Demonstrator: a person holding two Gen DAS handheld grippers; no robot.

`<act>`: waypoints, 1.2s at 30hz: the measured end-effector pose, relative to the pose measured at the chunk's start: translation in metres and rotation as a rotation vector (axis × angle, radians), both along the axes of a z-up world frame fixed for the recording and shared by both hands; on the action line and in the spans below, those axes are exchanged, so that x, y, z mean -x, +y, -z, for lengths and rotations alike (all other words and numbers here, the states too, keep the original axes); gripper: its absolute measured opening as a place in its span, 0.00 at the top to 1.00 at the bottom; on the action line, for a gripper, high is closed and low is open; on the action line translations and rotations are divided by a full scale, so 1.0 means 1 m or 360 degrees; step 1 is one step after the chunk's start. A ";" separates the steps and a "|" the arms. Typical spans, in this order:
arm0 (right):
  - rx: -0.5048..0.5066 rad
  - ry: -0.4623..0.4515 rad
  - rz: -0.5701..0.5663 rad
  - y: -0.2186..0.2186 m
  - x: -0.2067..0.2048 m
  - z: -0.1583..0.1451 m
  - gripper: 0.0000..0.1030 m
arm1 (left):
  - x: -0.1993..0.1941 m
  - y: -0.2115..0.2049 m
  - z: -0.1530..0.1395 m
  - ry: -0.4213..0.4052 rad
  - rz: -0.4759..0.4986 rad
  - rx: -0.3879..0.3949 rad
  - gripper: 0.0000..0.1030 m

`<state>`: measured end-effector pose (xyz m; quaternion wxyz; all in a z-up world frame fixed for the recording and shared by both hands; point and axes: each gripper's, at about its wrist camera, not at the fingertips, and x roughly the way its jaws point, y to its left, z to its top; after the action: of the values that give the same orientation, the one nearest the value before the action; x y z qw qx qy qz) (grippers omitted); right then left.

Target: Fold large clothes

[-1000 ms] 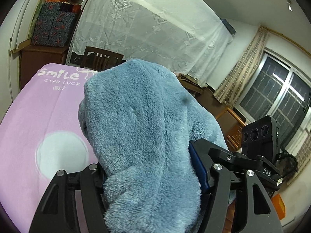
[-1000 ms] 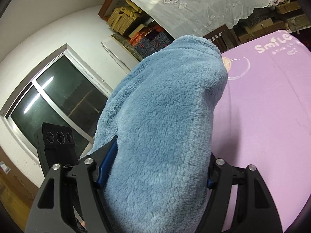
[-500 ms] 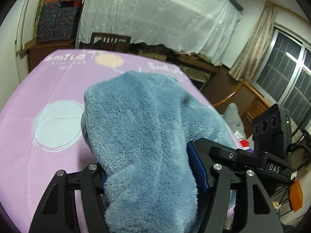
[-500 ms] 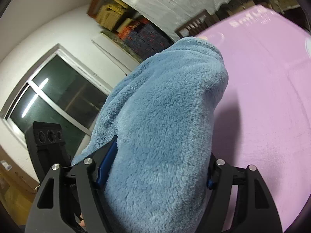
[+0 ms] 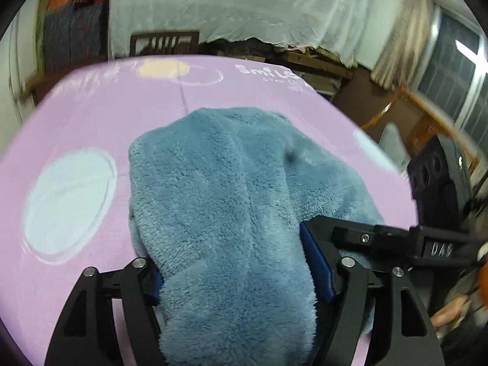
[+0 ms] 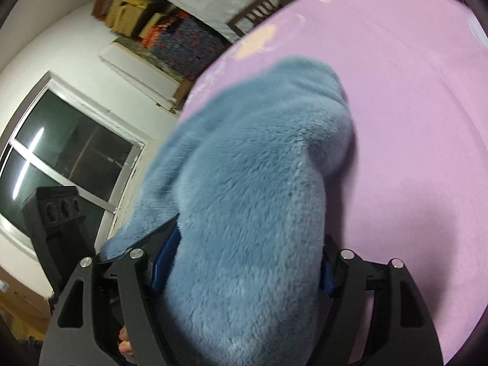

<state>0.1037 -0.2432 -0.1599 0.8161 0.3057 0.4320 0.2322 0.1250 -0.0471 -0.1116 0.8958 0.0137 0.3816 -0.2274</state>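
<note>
1. One garment (image 5: pixel 222 213) is in play: a thick blue fleece, gripped at two places and hanging over a purple bed (image 5: pixel 91 116).
2. The left hand-held gripper (image 5: pixel 231 277) is closed on a fat bunch of fleece; its jaws stand fairly wide apart only because the pile fills the gap, with blue pads (image 5: pixel 317 262) pressed into it.
3. The right hand-held gripper (image 6: pixel 241 262) is likewise clamped on a thick wad of the same garment (image 6: pixel 253 198), which rises from the jaws toward 12 o'clock.
4. A second ago both cameras looked up at the wall, window and white drape, with the fleece held high. Half a second ago they had tilted down. Now the bed fills most of each view and the frames are motion-blurred.
5. By judgement, that means the raised edge is being carried forward and lowered onto the bed, a fold in mid-swing. The far end of the fleece looks near or on the sheet in the left view, but contact cannot be told.
6. Count: two grippers, one garment, one bed; printed circles on the sheet include one pale blue at 9 o'clock (image 5: pixel 70 201) and one peach near 12 o'clock (image 5: pixel 161 68) in the left view.
7. Release would seem premature until the fleece lies flat.
</note>
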 end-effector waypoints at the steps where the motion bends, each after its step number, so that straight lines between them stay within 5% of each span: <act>1: 0.0025 -0.0013 0.0005 -0.002 0.002 -0.001 0.29 | 0.003 -0.006 0.001 -0.0046 -0.0008 -0.0054 0.27; 15: 0.0230 -0.0046 0.0080 0.011 0.006 -0.012 0.16 | 0.003 0.005 0.004 0.0010 -0.0139 -0.0039 0.03; 23: 0.0583 -0.0318 0.0225 0.018 0.046 -0.054 0.16 | 0.019 0.021 -0.007 0.0036 -0.0234 -0.0020 0.03; 30: 0.0636 -0.0460 0.0224 0.030 0.078 -0.073 0.37 | 0.052 0.021 -0.025 -0.0135 -0.0319 -0.0165 0.03; 36: 0.0747 -0.0530 0.0173 0.052 0.073 -0.088 0.45 | 0.039 0.033 -0.043 -0.0145 -0.0388 -0.0145 0.03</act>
<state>0.0311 -0.1909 -0.0722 0.9354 0.0890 0.3171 0.1288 0.0855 -0.0142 -0.0691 0.9316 0.0181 0.3494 -0.0983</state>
